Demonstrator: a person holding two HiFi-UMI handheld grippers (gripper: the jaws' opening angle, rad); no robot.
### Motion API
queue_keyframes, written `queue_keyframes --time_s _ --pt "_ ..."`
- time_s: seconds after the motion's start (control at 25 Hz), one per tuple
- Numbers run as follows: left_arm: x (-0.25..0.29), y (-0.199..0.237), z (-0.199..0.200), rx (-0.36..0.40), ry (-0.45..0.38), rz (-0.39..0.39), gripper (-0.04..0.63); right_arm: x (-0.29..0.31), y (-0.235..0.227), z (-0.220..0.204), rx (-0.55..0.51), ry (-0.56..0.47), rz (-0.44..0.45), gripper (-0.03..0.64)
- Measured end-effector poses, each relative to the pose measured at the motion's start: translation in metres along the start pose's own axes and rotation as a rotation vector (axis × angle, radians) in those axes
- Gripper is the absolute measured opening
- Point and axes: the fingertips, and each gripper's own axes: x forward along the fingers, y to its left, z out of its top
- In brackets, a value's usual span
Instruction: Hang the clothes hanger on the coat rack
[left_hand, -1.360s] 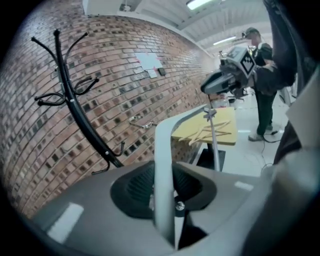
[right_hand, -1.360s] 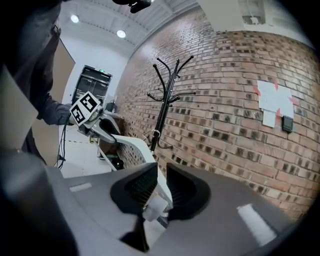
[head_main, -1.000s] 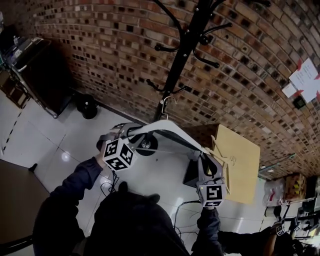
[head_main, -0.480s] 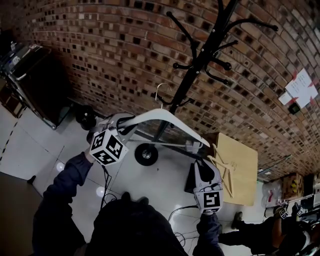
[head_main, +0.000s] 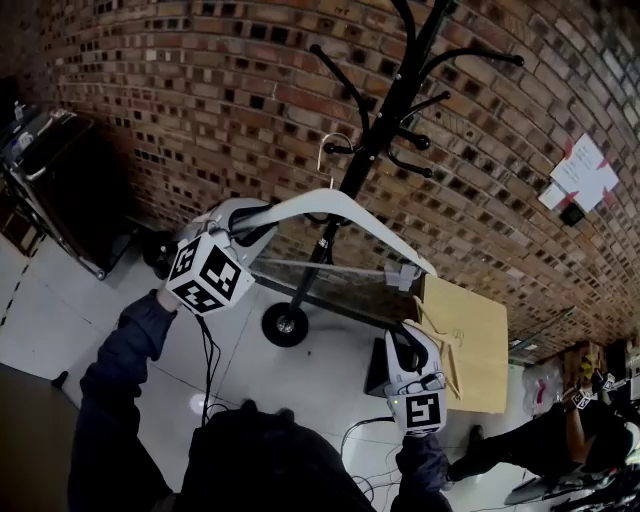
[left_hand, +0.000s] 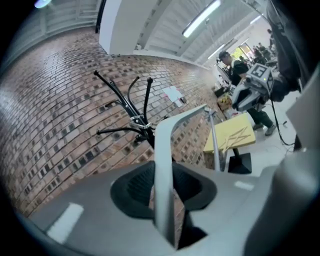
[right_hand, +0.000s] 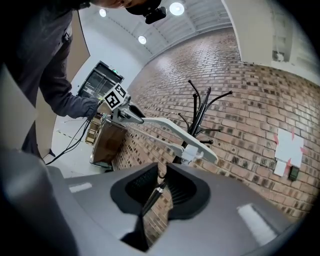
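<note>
A white clothes hanger (head_main: 350, 210) is held up slantwise in front of the brick wall. Its metal hook (head_main: 335, 150) is close beside a lower arm of the black coat rack (head_main: 385, 110); I cannot tell whether it touches. My left gripper (head_main: 245, 222) is shut on the hanger's left end, and the white bar (left_hand: 165, 165) runs up between the jaws. My right gripper (head_main: 405, 345) hangs below the hanger's right end, apart from it. Its jaws stand a narrow gap apart with nothing in them (right_hand: 165, 175); the hanger (right_hand: 170, 127) and rack (right_hand: 197, 117) lie ahead.
A tan table (head_main: 480, 360) stands at the right with a wooden hanger (head_main: 445, 340) lying on it. The rack's round base (head_main: 285, 325) rests on the white floor. A dark cabinet (head_main: 60, 190) is at left, a person (head_main: 560, 440) at bottom right.
The left gripper has lifted the hanger higher, bringing the hook up to the rack's lower arms. The right gripper has let go of the hanger's right end and now sits below it.
</note>
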Motion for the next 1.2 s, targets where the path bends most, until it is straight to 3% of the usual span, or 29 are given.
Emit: queue_keyframes --time_s 0.44,0.72,0.96,1.2 --pt "0.089 -0.047 0.034 0.068 0.006 -0.031 0.112 -0.041 -0.027 -0.016 0.030 0.031 -0.101 0.060" --pt "0.152 -0.046 0.057 0.135 0.037 -0.002 0.112 -0.068 -0.046 -0.036 0.060 0.082 -0.163 0.060" --pt "0.183 -0.048 0.045 0.141 0.090 -0.016 0.112 -0.074 -0.067 -0.048 0.133 0.083 -0.190 0.060" --pt "0.196 -0.051 0.029 0.216 0.122 0.022 0.114 -0.058 -0.075 -0.051 0.140 0.079 -0.178 0.054"
